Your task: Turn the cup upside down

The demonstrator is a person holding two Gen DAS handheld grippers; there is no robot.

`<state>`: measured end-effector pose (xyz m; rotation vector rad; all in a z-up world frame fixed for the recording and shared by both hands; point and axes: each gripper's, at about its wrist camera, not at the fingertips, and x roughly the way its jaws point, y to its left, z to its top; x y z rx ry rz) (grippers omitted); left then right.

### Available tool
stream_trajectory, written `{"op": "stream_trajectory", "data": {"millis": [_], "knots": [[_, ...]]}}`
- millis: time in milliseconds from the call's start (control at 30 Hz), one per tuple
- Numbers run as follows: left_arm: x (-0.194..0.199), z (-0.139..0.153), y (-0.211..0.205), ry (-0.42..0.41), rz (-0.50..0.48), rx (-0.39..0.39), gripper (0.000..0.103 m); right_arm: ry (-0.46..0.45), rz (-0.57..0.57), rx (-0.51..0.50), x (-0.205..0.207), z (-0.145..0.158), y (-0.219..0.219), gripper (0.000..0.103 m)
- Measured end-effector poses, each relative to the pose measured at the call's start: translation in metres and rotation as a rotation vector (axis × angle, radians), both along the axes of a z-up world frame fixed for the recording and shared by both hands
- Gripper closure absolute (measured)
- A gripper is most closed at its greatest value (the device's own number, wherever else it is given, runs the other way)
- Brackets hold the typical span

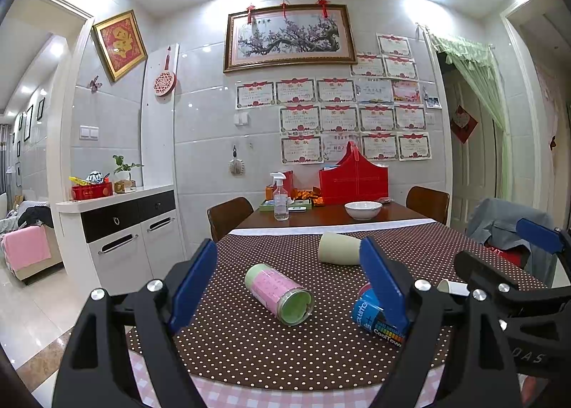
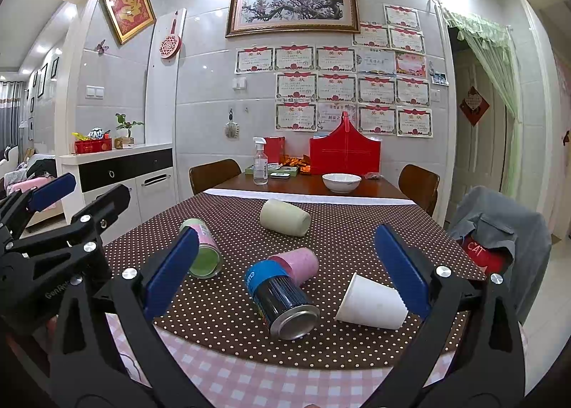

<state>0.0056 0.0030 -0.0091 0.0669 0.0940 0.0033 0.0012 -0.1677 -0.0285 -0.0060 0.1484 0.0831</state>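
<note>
Several cups lie on their sides on the brown dotted mat [image 2: 342,240]. A white paper cup [image 2: 371,302] lies at the front right; only its rim shows in the left wrist view [image 1: 452,287]. A blue and black can-like cup [image 2: 280,301] lies beside it, also seen in the left wrist view [image 1: 374,315]. A pink cup [image 2: 301,263] lies behind it. A green and pink cup [image 1: 280,293] lies to the left [image 2: 204,251]. A cream cup [image 2: 284,218] lies farther back [image 1: 339,248]. My left gripper [image 1: 291,285] and right gripper [image 2: 287,268] are open, empty, above the near edge.
A white bowl [image 2: 340,182], a spray bottle [image 2: 260,161] and a red box [image 2: 344,154] stand at the table's far end. Chairs stand on both sides; one at the right carries a grey jacket [image 2: 499,226]. A white cabinet [image 2: 121,172] stands left.
</note>
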Motion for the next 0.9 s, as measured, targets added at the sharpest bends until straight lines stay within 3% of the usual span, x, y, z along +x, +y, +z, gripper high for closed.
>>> {"op": "stream_trajectory", "data": {"millis": [900], "knots": [[-0.002,-0.003,0.003,-0.002,0.001,-0.003,0.022,0.002,0.001,-0.001,0.005,-0.012,0.003,0.006]]}}
